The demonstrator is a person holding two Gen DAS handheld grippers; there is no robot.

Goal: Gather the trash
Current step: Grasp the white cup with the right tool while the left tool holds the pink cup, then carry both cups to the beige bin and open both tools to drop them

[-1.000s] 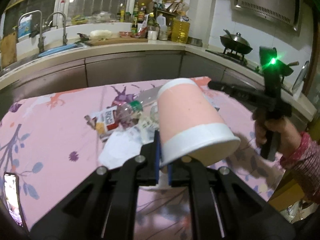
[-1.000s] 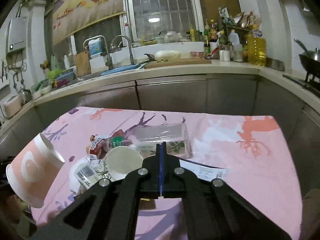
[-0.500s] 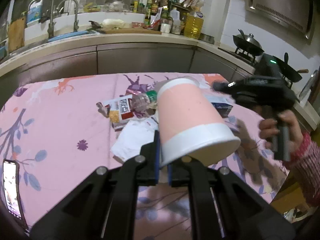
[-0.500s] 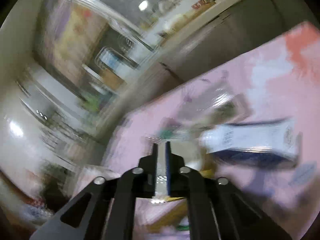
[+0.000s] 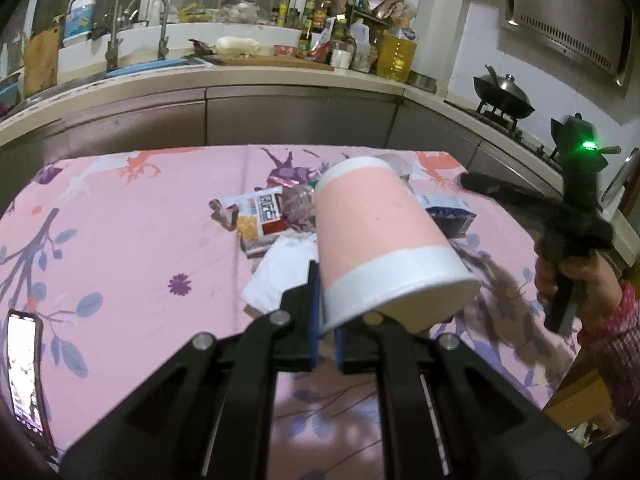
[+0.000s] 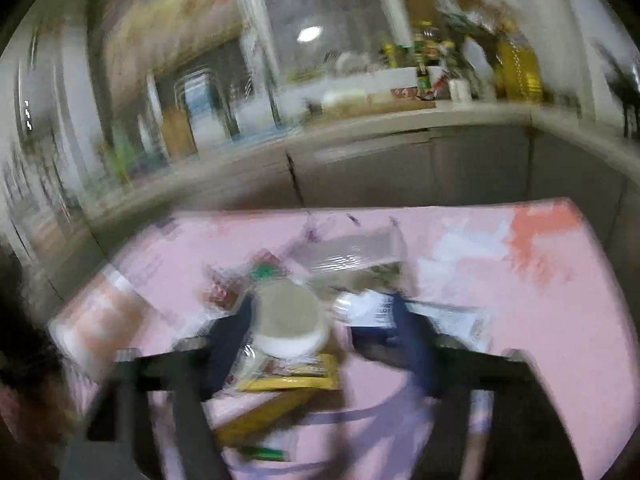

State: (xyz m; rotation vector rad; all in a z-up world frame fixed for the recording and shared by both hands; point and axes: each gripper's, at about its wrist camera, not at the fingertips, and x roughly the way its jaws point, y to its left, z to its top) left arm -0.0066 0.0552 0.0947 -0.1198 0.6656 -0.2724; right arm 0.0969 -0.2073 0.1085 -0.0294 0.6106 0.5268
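A pink paper cup (image 5: 380, 240) with white bands lies tilted in the left claw (image 5: 324, 344), whose blue pads are clenched on the cup's rim; its mouth faces back toward the camera, its base points away over the pile of trash. Just beyond that claw, on the pink flowered counter (image 5: 120, 240), lie a white crumpled paper (image 5: 280, 272), a snack wrapper (image 5: 260, 220) and a dark blue carton (image 5: 448, 216), close together. Well to the claw's left, a lit phone (image 5: 24, 372) lies near the counter's edge. To its right a hand (image 5: 568, 280) holds the right claw (image 6: 320, 320) above the counter. In the blurred right wrist view, that claw's jaws have just been opening and stand apart, with what seems to be a small white cup (image 6: 288, 320) between them, apparently untouched by the pads.
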